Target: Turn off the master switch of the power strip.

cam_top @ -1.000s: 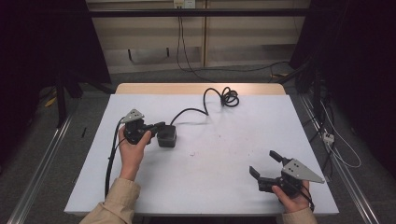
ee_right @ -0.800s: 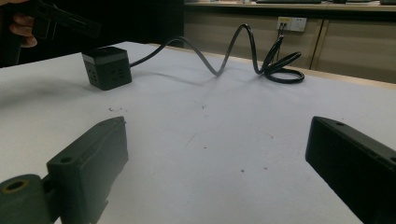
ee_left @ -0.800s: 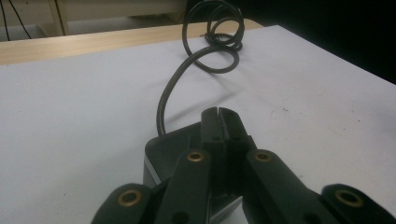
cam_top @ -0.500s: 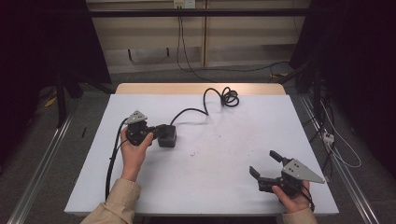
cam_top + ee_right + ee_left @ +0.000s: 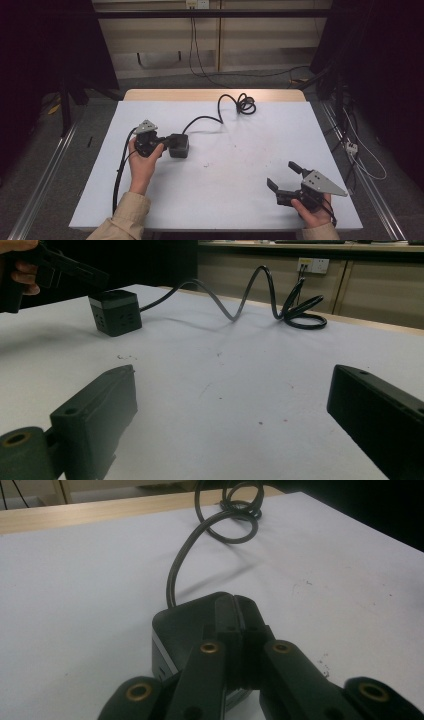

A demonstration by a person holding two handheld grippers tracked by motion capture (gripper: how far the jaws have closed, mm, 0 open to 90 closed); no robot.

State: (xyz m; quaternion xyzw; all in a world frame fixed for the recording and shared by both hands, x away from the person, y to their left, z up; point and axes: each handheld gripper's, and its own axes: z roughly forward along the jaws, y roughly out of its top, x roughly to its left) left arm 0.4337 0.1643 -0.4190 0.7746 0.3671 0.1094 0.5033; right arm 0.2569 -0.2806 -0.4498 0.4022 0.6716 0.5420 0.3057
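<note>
A black cube power socket (image 5: 179, 147) stands on the white table left of the middle, and its black cable (image 5: 202, 119) runs to a coil (image 5: 245, 104) at the far edge. My left gripper (image 5: 170, 142) is shut with nothing between its jaws. In the left gripper view the closed tips (image 5: 235, 607) sit over the top of the cube (image 5: 182, 625); contact is unclear. My right gripper (image 5: 281, 174) is open and empty near the front right corner. In the right gripper view its jaws (image 5: 232, 377) stand wide apart, facing the cube (image 5: 116, 312) and the left gripper (image 5: 92, 275).
The white table top (image 5: 240, 165) has a wooden strip (image 5: 210, 95) along its far edge. A wall socket (image 5: 312, 264) sits on the panel behind. Cables lie on the floor at the right (image 5: 360, 155). Metal rails (image 5: 45, 175) flank the table.
</note>
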